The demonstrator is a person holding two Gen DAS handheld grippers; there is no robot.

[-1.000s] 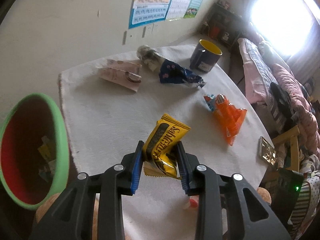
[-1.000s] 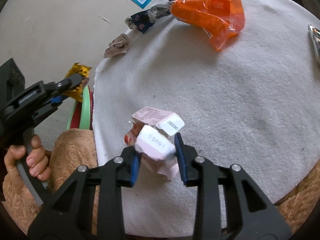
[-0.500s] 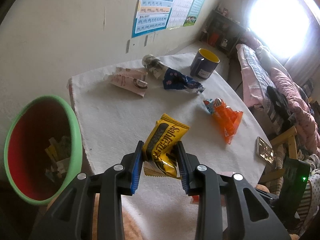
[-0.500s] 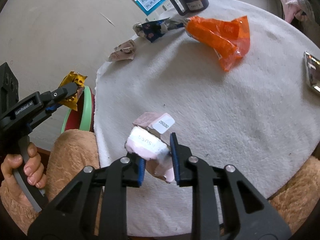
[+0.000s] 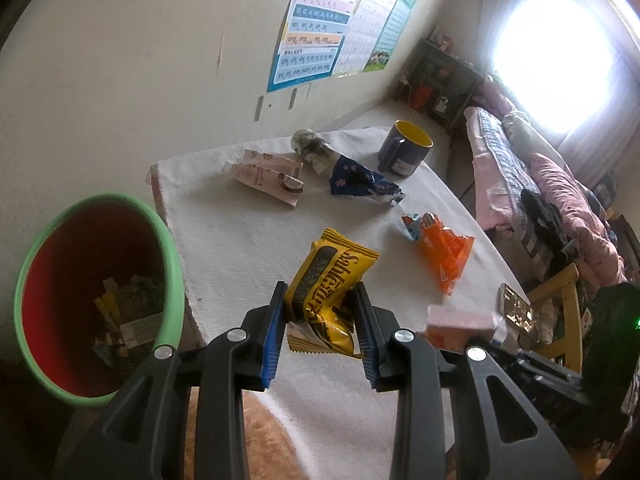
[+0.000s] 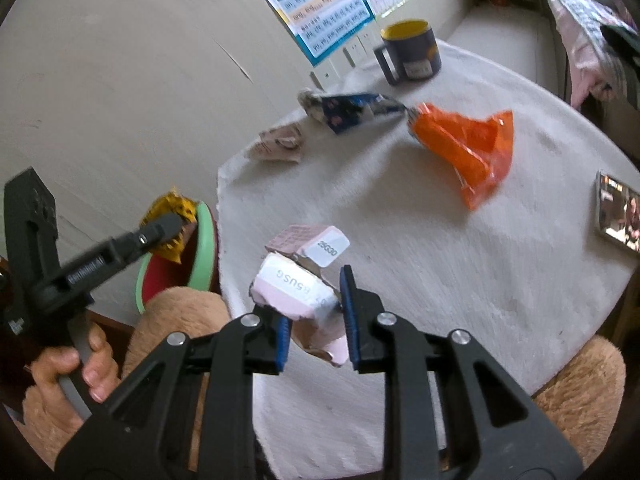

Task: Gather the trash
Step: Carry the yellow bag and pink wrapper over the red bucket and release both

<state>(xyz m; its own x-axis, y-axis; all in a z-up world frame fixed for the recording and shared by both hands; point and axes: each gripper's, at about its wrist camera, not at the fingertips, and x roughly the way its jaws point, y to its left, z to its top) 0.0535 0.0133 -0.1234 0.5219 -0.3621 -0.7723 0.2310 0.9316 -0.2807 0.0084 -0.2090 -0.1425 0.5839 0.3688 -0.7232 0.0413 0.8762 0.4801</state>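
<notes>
Your left tool (image 5: 320, 322) is clenching the yellow snack wrapper (image 5: 328, 296) low on its crinkled body, so the glossy foil top is flopping free above the pads; it is hanging over the tabletop (image 5: 240, 248) edge, near the green-rimmed red bin (image 5: 170, 264) but not yet over its mouth. Your right tool (image 6: 314, 322), whose jaws have just been closing, is gripping the crushed pink carton (image 6: 294, 288) with the torn cardboard bulging out above the pads.

Judging from this, the main risk is letting go early: the wrapper is light and slick and could flutter down between bin and tabletop. The carton is being pinched on a collapsed corner, so it could twist out if you are swinging it fast. Both loads are heading for one narrow opening, so the tools could be knocking each other at the rim.

Waiting on the fuzzy white cloth are the orange plastic wrapper (image 6: 466, 152), the dark blue foil wrapper (image 5: 360, 180), the flattened pink-and-white packet (image 5: 266, 174) and a crumpled grey wad (image 5: 312, 148), with a navy mug (image 5: 404, 152) beside them
</notes>
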